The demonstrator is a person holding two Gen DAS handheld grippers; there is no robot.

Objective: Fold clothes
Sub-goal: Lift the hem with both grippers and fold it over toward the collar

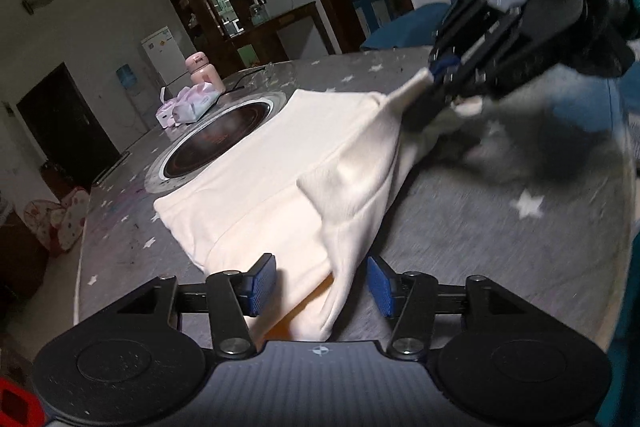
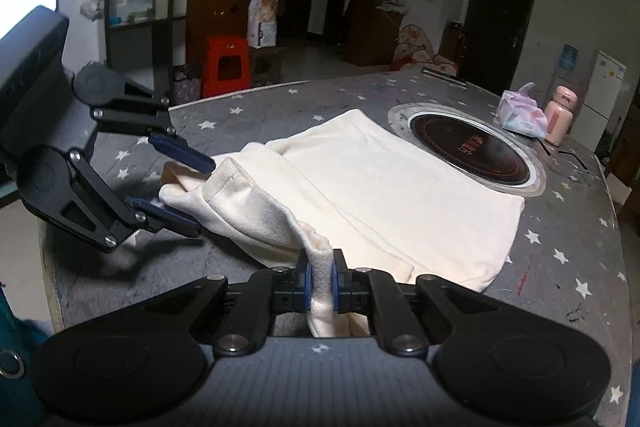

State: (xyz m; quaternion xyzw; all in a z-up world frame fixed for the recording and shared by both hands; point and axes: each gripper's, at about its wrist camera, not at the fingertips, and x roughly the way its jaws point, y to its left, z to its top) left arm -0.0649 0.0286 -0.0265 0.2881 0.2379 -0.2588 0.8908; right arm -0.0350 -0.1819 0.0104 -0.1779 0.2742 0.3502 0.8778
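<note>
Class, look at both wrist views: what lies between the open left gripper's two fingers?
A raised fold of the cream garment runs between the left gripper fingers, unclamped; the left wrist view shows it best. The right gripper pinches another edge.

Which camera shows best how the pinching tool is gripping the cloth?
The right wrist view: its own fingers sit shut on a fold of the cream cloth, seen close and sharp. The left wrist view shows that right gripper too, but far off and blurred.
</note>
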